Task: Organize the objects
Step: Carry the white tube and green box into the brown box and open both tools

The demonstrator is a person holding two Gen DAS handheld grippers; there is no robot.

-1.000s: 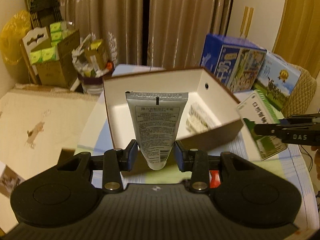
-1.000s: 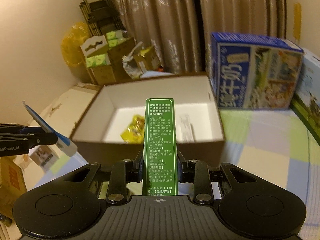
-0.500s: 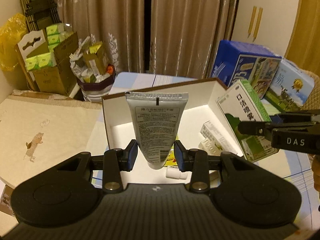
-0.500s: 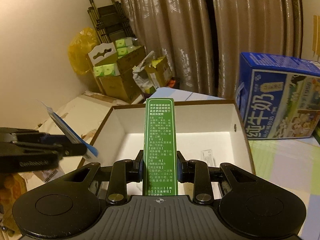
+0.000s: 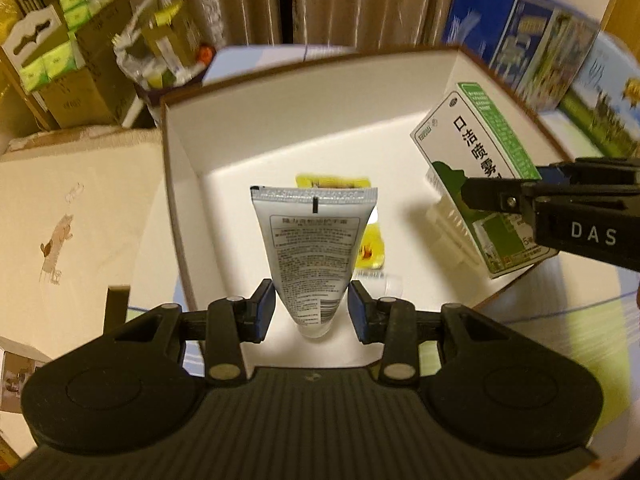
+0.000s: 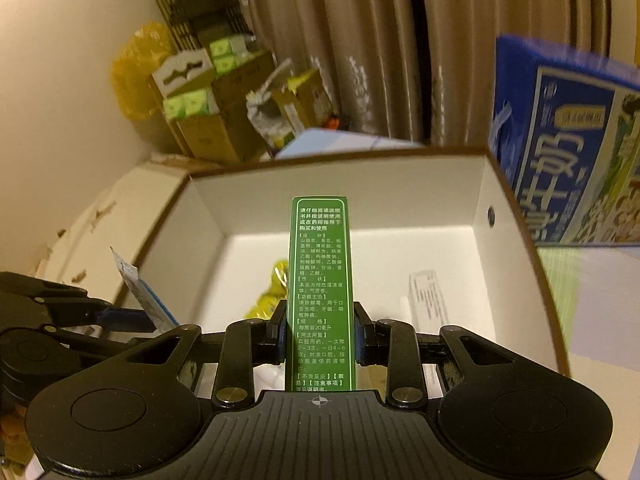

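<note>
Green carton point(image 6: 320, 292) pinched in right gripper point(image 6: 320, 332), grey tube point(image 5: 314, 252) pinched in left gripper point(image 5: 312, 312), both over the white box point(image 5: 280, 120).

We see a silver-grey tube point(image 5: 314, 248) printed with fine dark text, and a green-and-white carton point(image 5: 484, 184) with bold black characters; its narrow side point(image 6: 320, 292) is solid green with white print. The open box point(image 5: 280, 128) is white inside with a brown rim. A yellow sachet point(image 5: 370, 248) lies in it. Both tools point(image 5: 311, 312) point(image 6: 320, 332) are black with blue pads. At far right stands a blue milk carton point(image 6: 568, 152); the curtains point(image 6: 360, 40) are brownish and patterned.
</note>
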